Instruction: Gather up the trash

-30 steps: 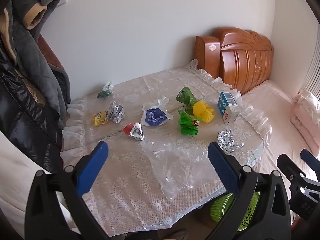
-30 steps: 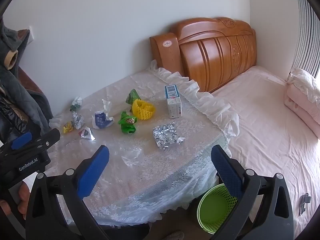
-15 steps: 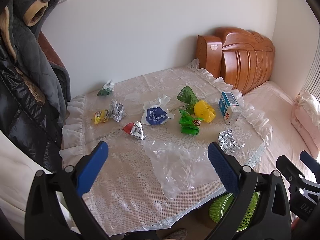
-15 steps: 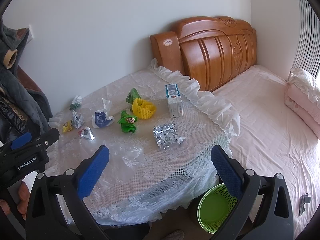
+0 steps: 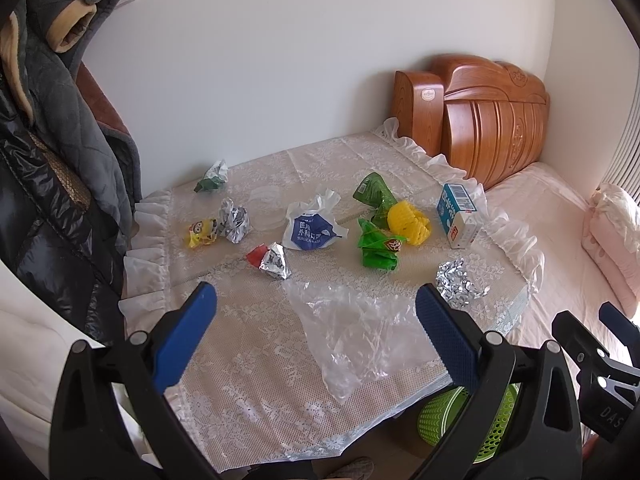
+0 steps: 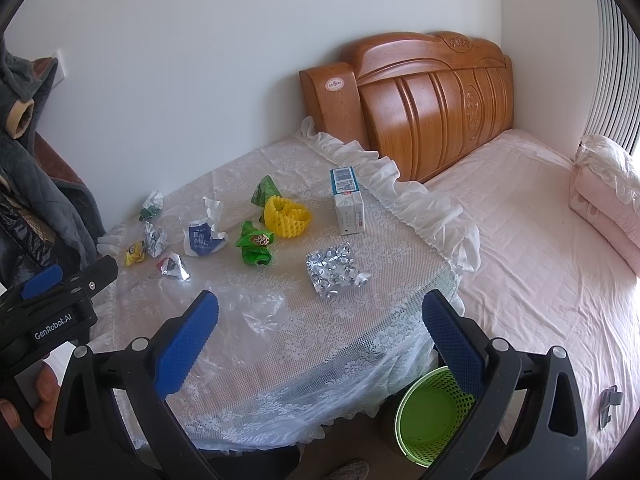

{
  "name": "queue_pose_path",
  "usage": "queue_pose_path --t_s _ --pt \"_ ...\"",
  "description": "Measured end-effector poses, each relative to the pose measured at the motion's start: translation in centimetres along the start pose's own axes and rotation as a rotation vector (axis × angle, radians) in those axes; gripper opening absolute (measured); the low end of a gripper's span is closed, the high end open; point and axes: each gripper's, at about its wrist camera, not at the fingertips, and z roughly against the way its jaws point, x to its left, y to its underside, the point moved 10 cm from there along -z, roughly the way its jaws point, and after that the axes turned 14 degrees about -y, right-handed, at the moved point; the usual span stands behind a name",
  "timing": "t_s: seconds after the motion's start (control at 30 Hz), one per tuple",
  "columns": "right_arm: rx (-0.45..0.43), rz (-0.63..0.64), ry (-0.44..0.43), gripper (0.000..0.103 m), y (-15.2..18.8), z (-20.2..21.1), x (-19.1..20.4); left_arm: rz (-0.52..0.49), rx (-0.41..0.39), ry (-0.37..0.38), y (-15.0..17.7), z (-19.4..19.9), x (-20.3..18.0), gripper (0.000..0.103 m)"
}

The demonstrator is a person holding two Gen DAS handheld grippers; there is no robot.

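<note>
Trash lies on a lace-covered table (image 5: 248,364): a clear plastic bag (image 5: 352,332) nearest me, crumpled foil (image 5: 458,284), a milk carton (image 5: 458,216), yellow foam net (image 5: 408,222), green wrappers (image 5: 376,248), a white-blue mask bag (image 5: 310,230), and small foil and yellow wrappers (image 5: 234,220) at the left. A green mesh bin (image 6: 430,416) stands on the floor by the table's near right corner. My left gripper (image 5: 316,320) is open and empty above the near table edge. My right gripper (image 6: 320,320) is open and empty, to the right of the left one.
A wooden headboard (image 6: 424,96) and a pink bed (image 6: 540,240) lie to the right of the table. Coats (image 5: 48,140) hang at the left. A white wall (image 5: 260,60) stands behind the table.
Both grippers have drifted very slightly; the views have hardly shifted. No trash has moved and both grippers stay open.
</note>
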Motion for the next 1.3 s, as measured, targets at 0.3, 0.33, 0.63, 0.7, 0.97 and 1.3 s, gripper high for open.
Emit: queue_pose_path --t_s 0.3,0.33,0.63,0.7,0.97,1.3 --pt "0.003 -0.001 0.002 0.101 0.1 -0.1 0.0 -0.002 0.010 -0.003 0.1 -0.1 0.1 0.095" --pt "0.003 -0.002 0.001 0.101 0.2 -0.2 0.0 -0.002 0.010 -0.004 0.1 -0.1 0.2 0.095" --pt "0.015 -0.018 0.021 0.101 1.0 -0.8 -1.1 -0.001 0.033 0.019 1.3 -1.6 0.2 0.095" --pt "0.031 -0.038 0.022 0.101 1.7 -1.3 -1.7 0.001 0.069 0.037 2.4 -3.0 0.0 0.095" --pt "0.119 -0.134 0.024 0.101 6.0 -3.6 -5.2 -0.084 0.202 0.090 8.1 -8.7 -3.7 0.095" --pt "0.165 -0.209 0.094 0.101 8.8 -5.3 -8.9 -0.243 0.258 0.135 10.2 -14.7 -9.1 0.078"
